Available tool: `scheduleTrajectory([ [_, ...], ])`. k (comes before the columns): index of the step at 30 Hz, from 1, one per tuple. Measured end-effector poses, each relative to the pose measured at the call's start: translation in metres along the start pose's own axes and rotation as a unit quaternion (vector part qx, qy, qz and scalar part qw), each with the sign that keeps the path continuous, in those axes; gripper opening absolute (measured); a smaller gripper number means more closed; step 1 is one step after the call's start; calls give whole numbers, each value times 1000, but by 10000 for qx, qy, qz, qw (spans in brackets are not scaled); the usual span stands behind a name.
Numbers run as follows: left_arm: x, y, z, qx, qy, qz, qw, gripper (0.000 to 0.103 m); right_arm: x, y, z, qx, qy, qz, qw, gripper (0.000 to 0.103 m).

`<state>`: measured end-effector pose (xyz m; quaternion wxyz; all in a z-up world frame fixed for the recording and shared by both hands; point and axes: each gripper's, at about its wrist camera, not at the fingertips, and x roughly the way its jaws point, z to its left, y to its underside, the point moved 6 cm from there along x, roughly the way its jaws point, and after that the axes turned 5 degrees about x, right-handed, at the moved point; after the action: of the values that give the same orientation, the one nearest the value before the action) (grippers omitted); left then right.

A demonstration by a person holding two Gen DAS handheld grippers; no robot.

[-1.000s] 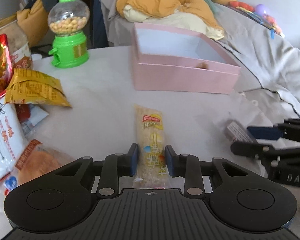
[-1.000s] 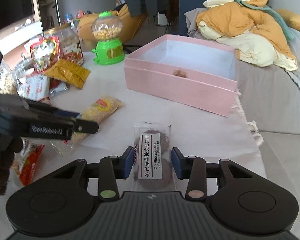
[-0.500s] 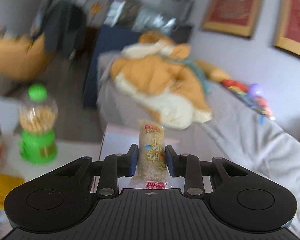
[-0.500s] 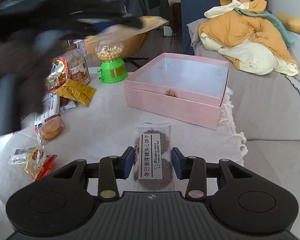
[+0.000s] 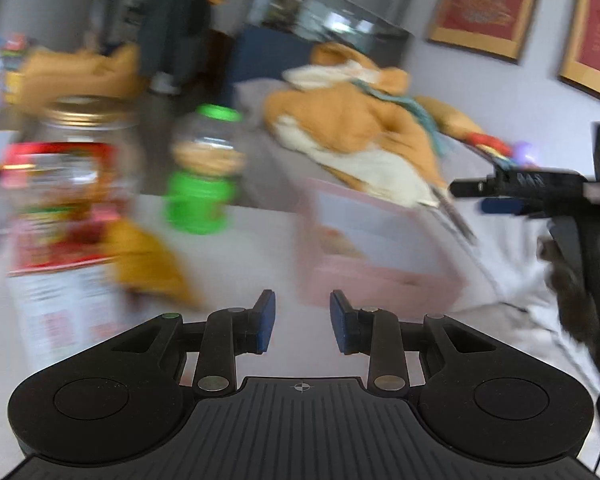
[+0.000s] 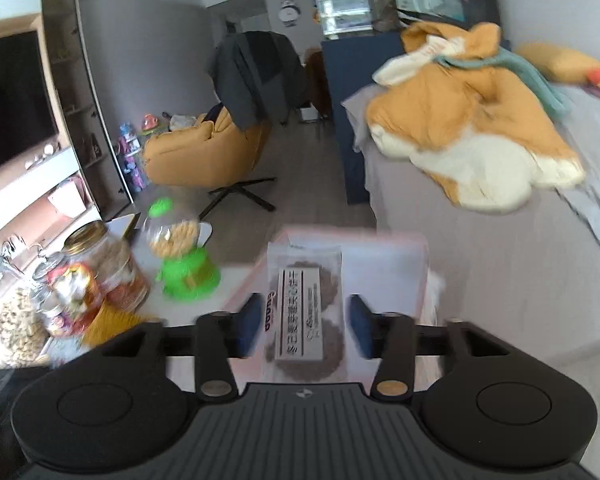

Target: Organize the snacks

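- The pink box (image 5: 380, 248) sits on the table ahead of my left gripper (image 5: 302, 316), whose jaws are now spread with nothing between them; the rice bar is gone.
- My right gripper (image 6: 302, 326) has lifted the cookie packet (image 6: 302, 312); whether its pads press it, I cannot tell.

Home living room. Ahead of right gripper: yellow armchair (image 6: 208, 152) with dark coat (image 6: 256, 76) draped over its back, wall clock (image 6: 290, 12) beyond. Far left: television (image 6: 14, 100) in shelf unit. Right: grey sofa (image 6: 500, 248) with heaped orange blanket (image 6: 472, 120). Ahead of left gripper, upper right: red framed pictures (image 5: 488, 4) on wall. Low left, on white table (image 5: 252, 240): snack jars (image 6: 108, 268), green candy dispenser (image 6: 184, 264), pink box (image 5: 380, 256).
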<state>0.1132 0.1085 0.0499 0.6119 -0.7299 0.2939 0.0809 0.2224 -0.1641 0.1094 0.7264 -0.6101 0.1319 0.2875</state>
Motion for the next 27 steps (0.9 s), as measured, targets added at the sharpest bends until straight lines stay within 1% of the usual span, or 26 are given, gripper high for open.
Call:
scheduleTrajectory([
  [1, -10, 4, 12, -112, -191, -50, 9997, 34, 13, -9, 0, -53, 231, -6, 9997, 85],
  [3, -30, 19, 40, -489, -560, -84, 9972, 34, 33, -16, 7, -364, 749, -75, 9965, 86],
  [4, -38, 27, 52, -688, -682, -115, 9952, 34, 39, -12, 13, -554, 860, -13, 9948, 86],
  [5, -45, 35, 65, -912, -794, -176, 9925, 34, 42, -5, 21, -692, 863, 74, 9938, 86],
  [7, -59, 52, 85, -1366, -998, -349, 9850, 34, 45, 18, 39, -792, 588, 307, 9947, 87],
  [8, -61, 56, 88, -1506, -1041, -406, 9823, 34, 45, 33, 48, -794, 382, 481, 9949, 88],
  [10, -68, 68, 97, -1741, -1062, -455, 9779, 34, 45, 64, 73, -837, -120, 890, 9924, 89],
  [11, -69, 70, 97, -1786, -1077, -439, 9770, 34, 42, 82, 89, -933, -380, 1095, 9889, 89],
  [12, -70, 71, 99, -1798, -1114, -417, 9765, 34, 40, 103, 108, -1106, -664, 1305, 9830, 89],
  [14, -71, 69, 99, -1748, -1217, -373, 9763, 34, 31, 133, 141, -1471, -1122, 1563, 9702, 89],
  [16, -74, 67, 99, -1645, -1313, -383, 9768, 34, 21, 165, 176, -1893, -1602, 1777, 9523, 89],
  [19, -76, 68, 95, -1484, -1332, -287, 9795, 34, 16, 193, 210, -2256, -2065, 1969, 9315, 89],
  [20, -79, 71, 93, -1400, -1302, -233, 9813, 34, 14, 204, 220, -2382, -2105, 1984, 9271, 89],
  [21, -80, 72, 90, -1289, -1272, -181, 9833, 34, 16, 210, 225, -2512, -2054, 1957, 9254, 89],
  [23, -81, 77, 83, -985, -1193, -67, 9879, 34, 19, 214, 225, -2649, -1928, 1879, 9259, 89],
  [25, -81, 84, 75, -630, -1105, 112, 9918, 34, 23, 209, 214, -2579, -1714, 1838, 9329, 89],
  [27, -79, 89, 67, -321, -1025, 293, 9938, 34, 31, 198, 191, -2423, -1438, 1747, 9434, 89],
])
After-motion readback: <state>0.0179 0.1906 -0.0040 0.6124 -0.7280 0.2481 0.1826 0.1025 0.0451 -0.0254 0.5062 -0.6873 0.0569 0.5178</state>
